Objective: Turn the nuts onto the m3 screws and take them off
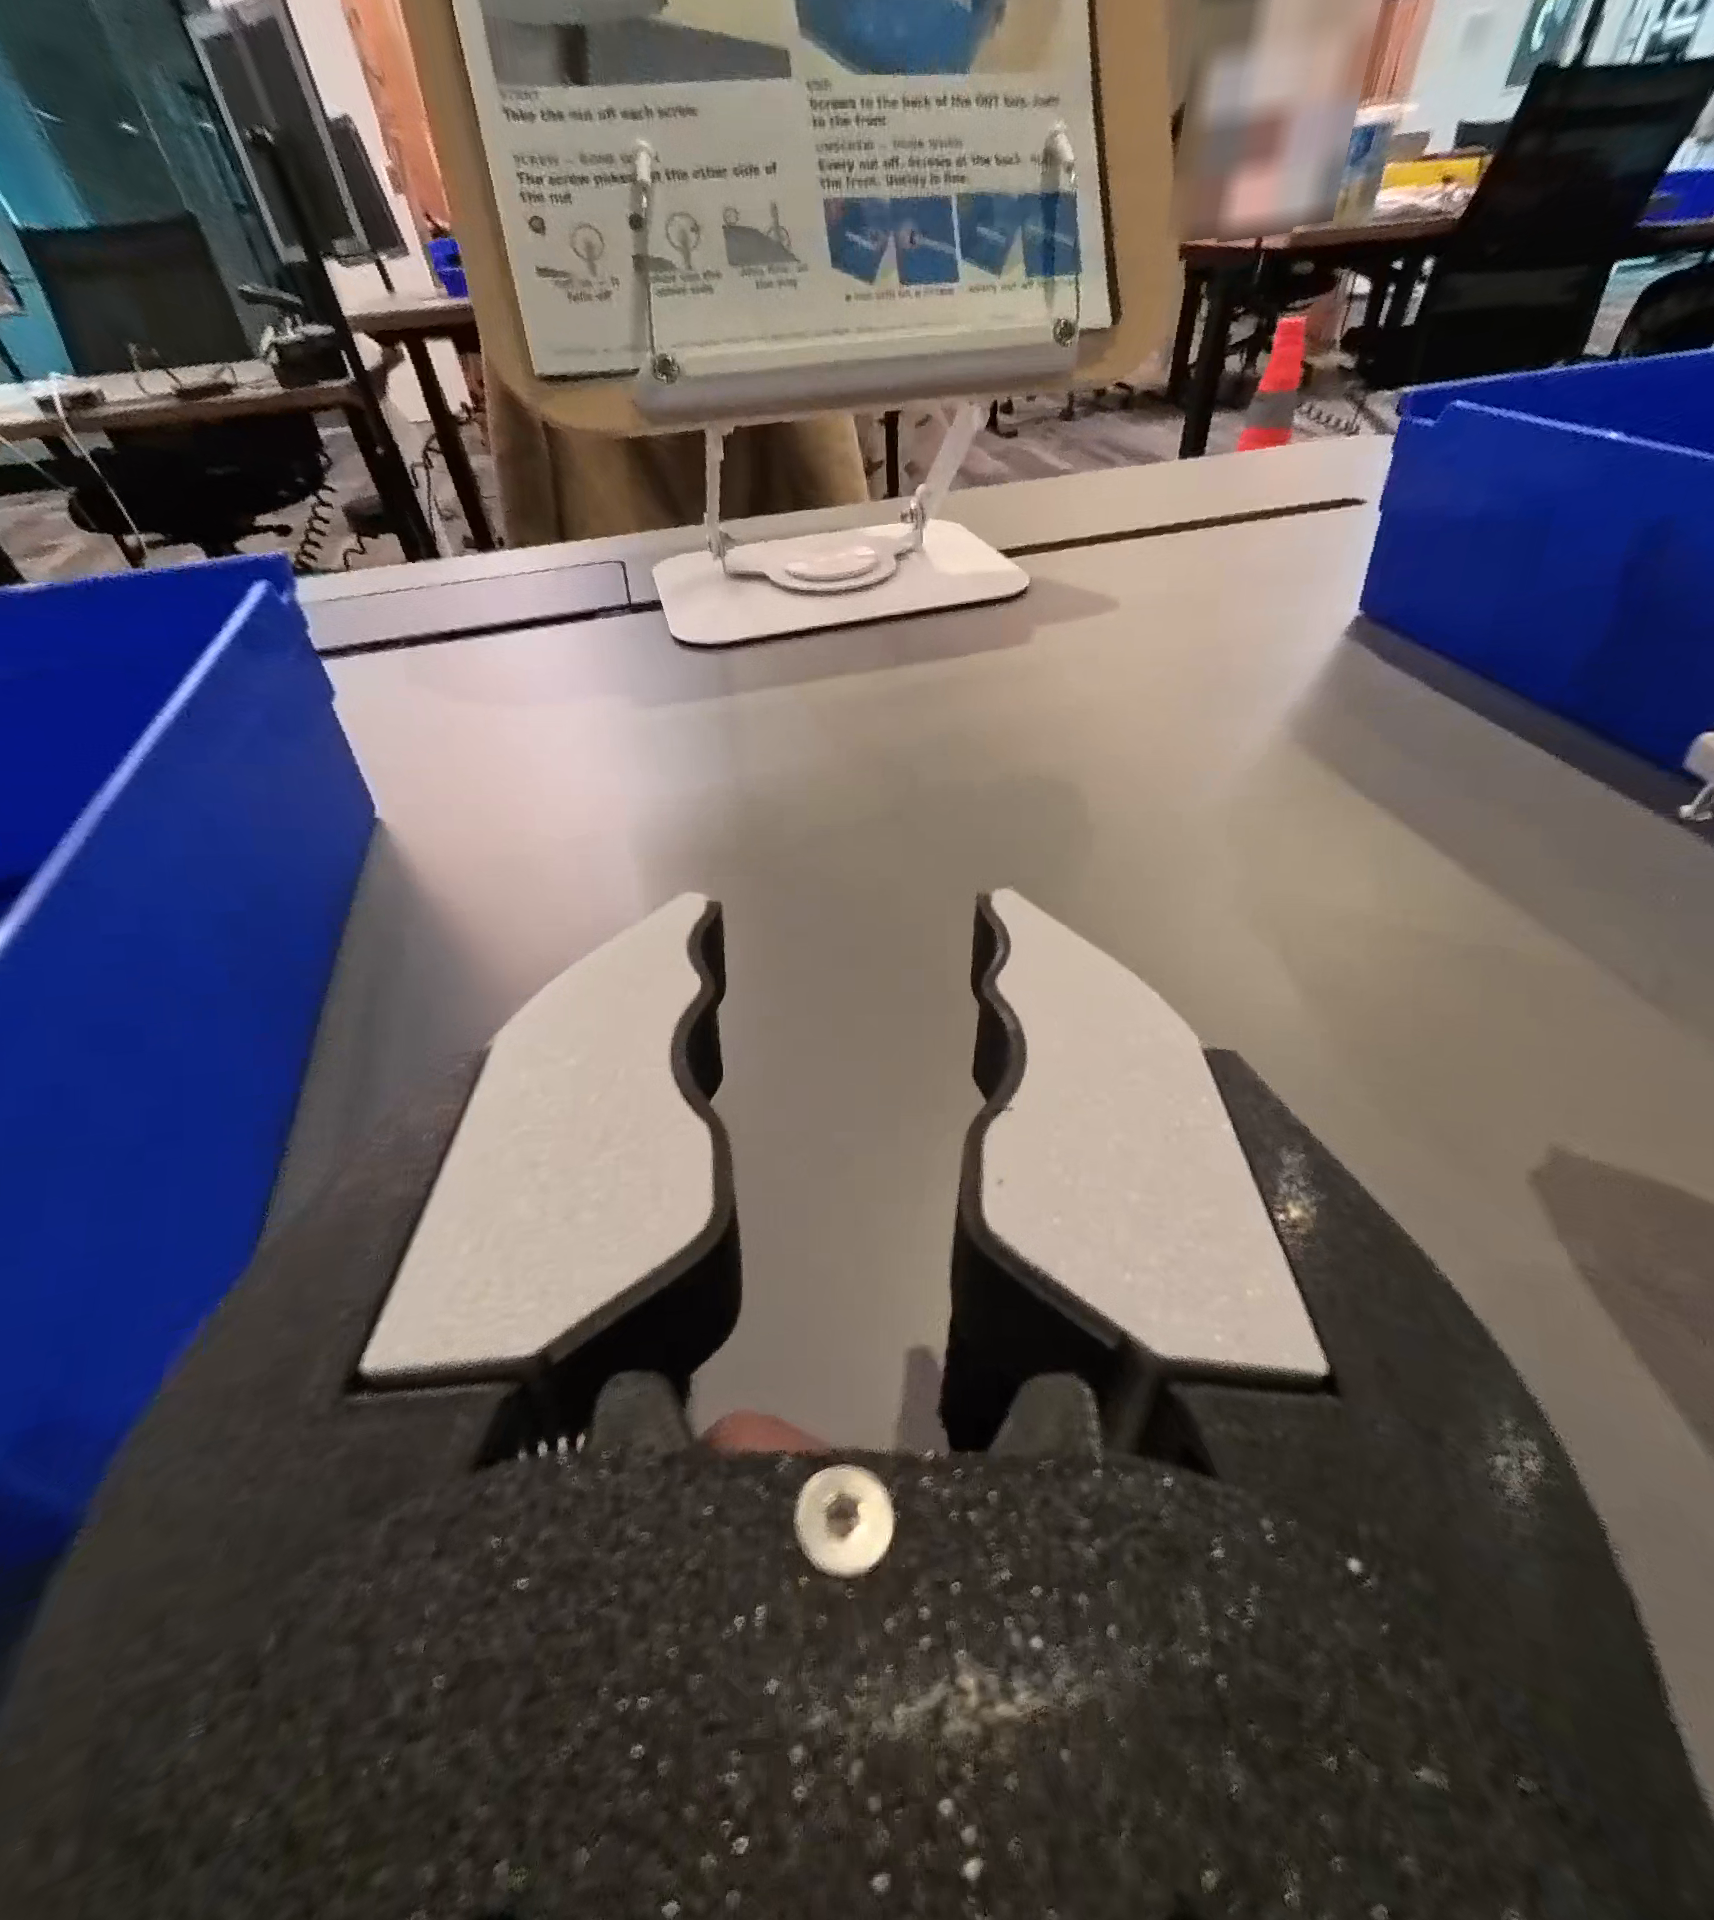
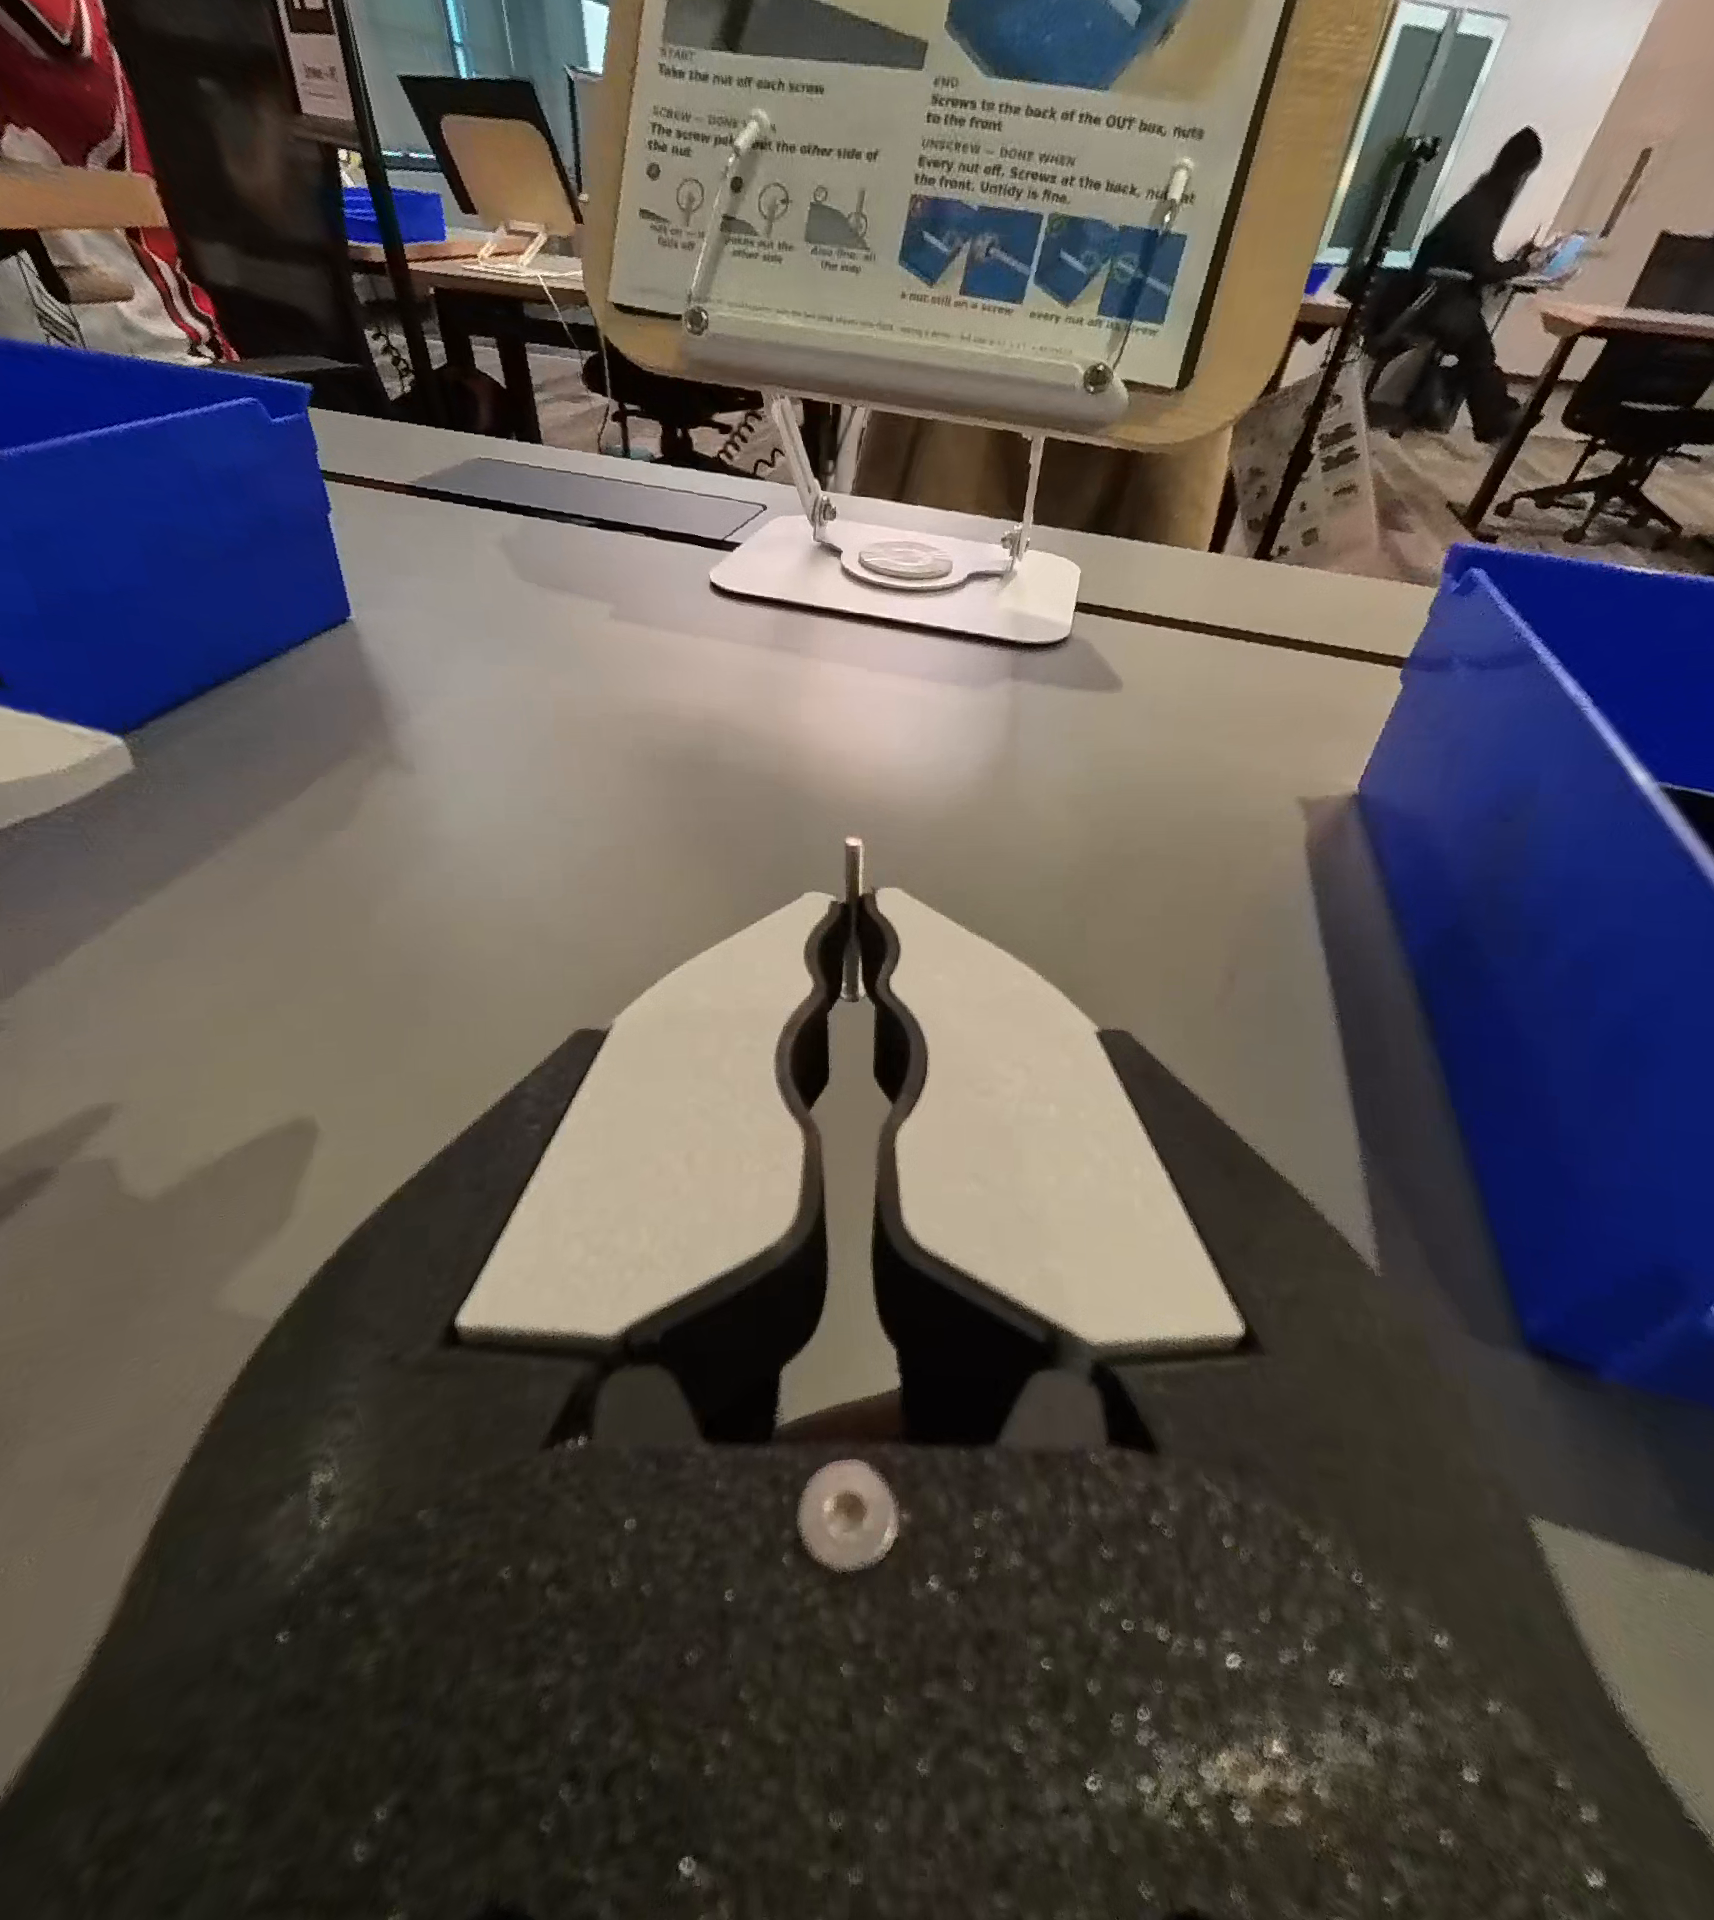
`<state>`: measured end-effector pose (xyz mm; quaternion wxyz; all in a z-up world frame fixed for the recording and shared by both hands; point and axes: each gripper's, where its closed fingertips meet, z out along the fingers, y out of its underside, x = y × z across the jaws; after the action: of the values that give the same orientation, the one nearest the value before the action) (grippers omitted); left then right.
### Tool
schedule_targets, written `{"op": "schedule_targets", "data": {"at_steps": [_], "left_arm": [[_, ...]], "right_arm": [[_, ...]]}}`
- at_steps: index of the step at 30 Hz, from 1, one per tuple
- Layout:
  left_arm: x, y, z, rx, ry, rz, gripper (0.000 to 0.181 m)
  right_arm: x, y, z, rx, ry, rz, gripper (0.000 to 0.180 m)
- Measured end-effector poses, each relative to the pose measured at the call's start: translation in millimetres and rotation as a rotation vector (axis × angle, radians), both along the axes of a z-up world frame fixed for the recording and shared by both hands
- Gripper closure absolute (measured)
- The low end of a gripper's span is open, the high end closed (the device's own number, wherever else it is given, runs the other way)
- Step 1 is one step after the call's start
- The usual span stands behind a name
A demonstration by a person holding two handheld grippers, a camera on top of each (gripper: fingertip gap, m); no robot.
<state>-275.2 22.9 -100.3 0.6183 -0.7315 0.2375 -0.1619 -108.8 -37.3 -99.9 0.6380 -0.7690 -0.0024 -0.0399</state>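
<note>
On my far left stood a blue bin (image 1: pixel 105 883), its near wall running along the edge of the grey surface (image 1: pixel 936 790). My left hand-held gripper (image 1: pixel 848 914) hovered just beside it with its two fingers spread wide apart and nothing between them; only bare surface showed through the gap. I could see no nut in either view.

Straight ahead of both hands, at the far edge of the surface, a white stand (image 1: pixel 837 582) held up an instruction sheet (image 1: pixel 791 208) with printed text and small pictures.

To the right of that, my right hand-held gripper (image 2: pixel 853 899) was pinching an m3 screw (image 2: pixel 851 920) at the very tips of its fingers. The screw stood nearly upright, its thin shaft poking above the fingertips and its lower end showing in the small notch between them. It was held above the surface, roughly midway between the two bins.

In the right wrist view the tip of my left hand-held gripper showed at the left edge, well apart from the screw. Farthest right sat a second blue bin (image 2: pixel 1559 987); I could not make out what lay inside it. Beyond the surface, a person (image 2: pixel 1476 281) stood among desks and chairs.
</note>
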Motion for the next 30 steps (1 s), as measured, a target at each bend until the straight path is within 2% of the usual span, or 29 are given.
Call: {"op": "schedule_targets", "data": {"at_steps": [4, 7, 10, 13, 16, 19, 24, 26, 30], "left_arm": [[-1.8, 1.3, -2.6, -0.020, -0.021, -0.002, 0.135], [-0.8, 0.6, -3.0, -0.020, -0.022, -0.011, 0.133], [0.8, -0.7, -3.3, -0.009, -0.009, -0.015, 0.133], [3.1, -1.8, -4.3, -0.003, 0.007, -0.024, 0.133], [3.6, -1.6, -5.1, -0.012, 0.004, -0.029, 0.133], [3.0, -0.6, -5.9, -0.025, -0.005, -0.029, 0.132], [2.8, 0.1, -6.7, -0.029, -0.002, -0.025, 0.132], [2.8, 0.1, -6.4, -0.026, 0.000, -0.023, 0.132], [3.2, -0.2, -6.5, -0.025, 0.001, -0.026, 0.132]], "right_arm": [[3.8, 1.7, -1.8, -0.012, 0.018, 0.010, 0.177], [25.5, 2.4, 22.9, 0.021, -0.028, 0.007, 0.177], [93.5, 10.0, 76.9, 0.035, -0.063, -0.028, 0.177], [184.3, 35.3, 106.4, -0.090, -0.079, -0.040, 0.177], [265.1, 74.2, 80.6, -0.376, -0.048, 0.002, 0.177], [310.9, 97.1, 19.4, -0.754, -0.023, 0.083, 0.177], [346.3, 101.2, -53.8, -1.209, -0.064, 0.093, 0.177], [354.7, 96.5, -72.5, -1.334, -0.109, 0.069, 0.177], [346.9, 104.6, -87.0, -1.382, -0.103, 0.079, 0.177]]}}
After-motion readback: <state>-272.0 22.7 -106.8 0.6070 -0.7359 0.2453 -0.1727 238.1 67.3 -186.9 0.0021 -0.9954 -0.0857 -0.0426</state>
